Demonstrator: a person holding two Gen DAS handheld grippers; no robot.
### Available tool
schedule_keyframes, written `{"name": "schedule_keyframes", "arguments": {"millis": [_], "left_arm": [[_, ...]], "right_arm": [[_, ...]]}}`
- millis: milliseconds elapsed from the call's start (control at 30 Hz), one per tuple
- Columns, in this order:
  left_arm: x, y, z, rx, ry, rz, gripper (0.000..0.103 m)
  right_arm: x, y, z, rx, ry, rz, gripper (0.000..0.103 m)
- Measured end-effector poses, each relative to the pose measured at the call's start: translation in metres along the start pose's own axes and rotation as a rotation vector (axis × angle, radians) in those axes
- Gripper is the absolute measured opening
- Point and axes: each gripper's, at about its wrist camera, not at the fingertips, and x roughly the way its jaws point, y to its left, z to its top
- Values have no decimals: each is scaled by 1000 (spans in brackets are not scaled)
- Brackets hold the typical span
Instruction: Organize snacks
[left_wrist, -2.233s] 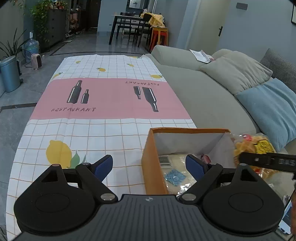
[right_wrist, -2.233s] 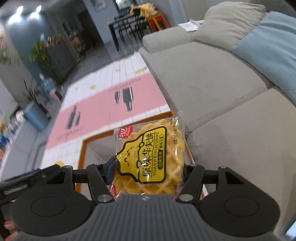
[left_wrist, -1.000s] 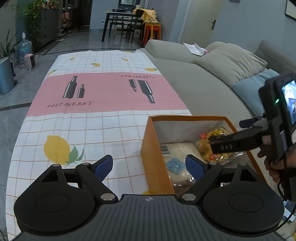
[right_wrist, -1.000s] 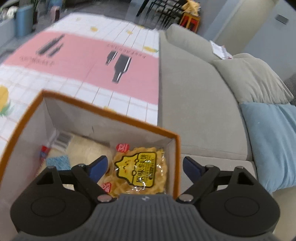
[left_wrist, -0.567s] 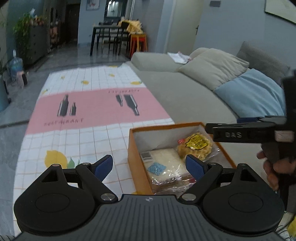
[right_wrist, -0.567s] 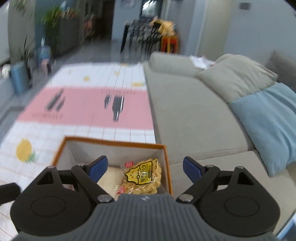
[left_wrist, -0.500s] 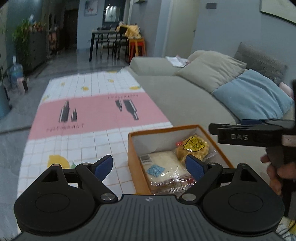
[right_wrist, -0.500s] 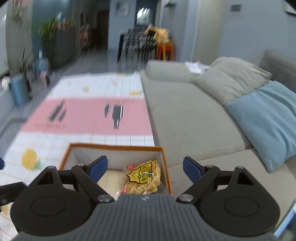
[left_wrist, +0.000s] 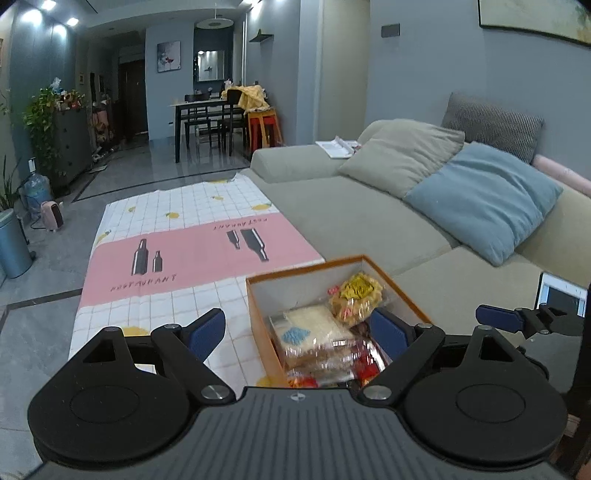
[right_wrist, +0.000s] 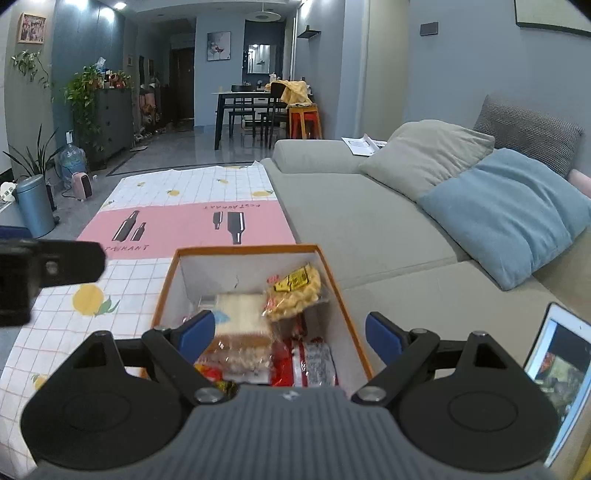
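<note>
An orange-rimmed box (left_wrist: 255, 306) (right_wrist: 338, 291) stands on the checked cloth beside the sofa. Inside it lie a yellow waffle packet (left_wrist: 356, 295) (right_wrist: 295, 290), a pale bread packet with a blue label (left_wrist: 314, 328) (right_wrist: 240, 317) and several red-wrapped snacks (right_wrist: 306, 363). My left gripper (left_wrist: 297, 330) hangs open above the box's near left side, holding nothing. My right gripper (right_wrist: 288, 334) is open and empty above the box's near end. In the left wrist view, one blue fingertip (left_wrist: 496, 319) of the right gripper shows at the right edge.
The pink and white cloth (left_wrist: 177, 254) (right_wrist: 173, 225) runs away to the left of the box. A grey sofa (left_wrist: 354, 218) with a blue cushion (right_wrist: 509, 214) borders the right. A lit tablet screen (right_wrist: 554, 369) leans at the near right.
My right gripper let go of the yellow waffle packet in the box and opened. Both grippers have since risen and pulled back, so the box looks smaller and lower.
</note>
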Motion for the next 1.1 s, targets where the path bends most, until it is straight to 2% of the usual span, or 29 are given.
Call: {"name": "schedule_keyframes", "arguments": {"millis": [133, 400, 567, 1100], "left_arm": [[-1, -7, -12, 12, 31, -2, 103], [-7, -18, -27, 5, 48, -22, 103], [-5, -17, -31, -17, 61, -14, 103], [-3, -11, -38, -43, 94, -10, 103]], "right_arm": [[-14, 2, -9, 51, 11, 48, 87], [-31, 10, -27, 79, 25, 41, 86], [-28, 5, -30, 113, 59, 38, 86], [-23, 11, -36, 107, 96, 35, 86]]}}
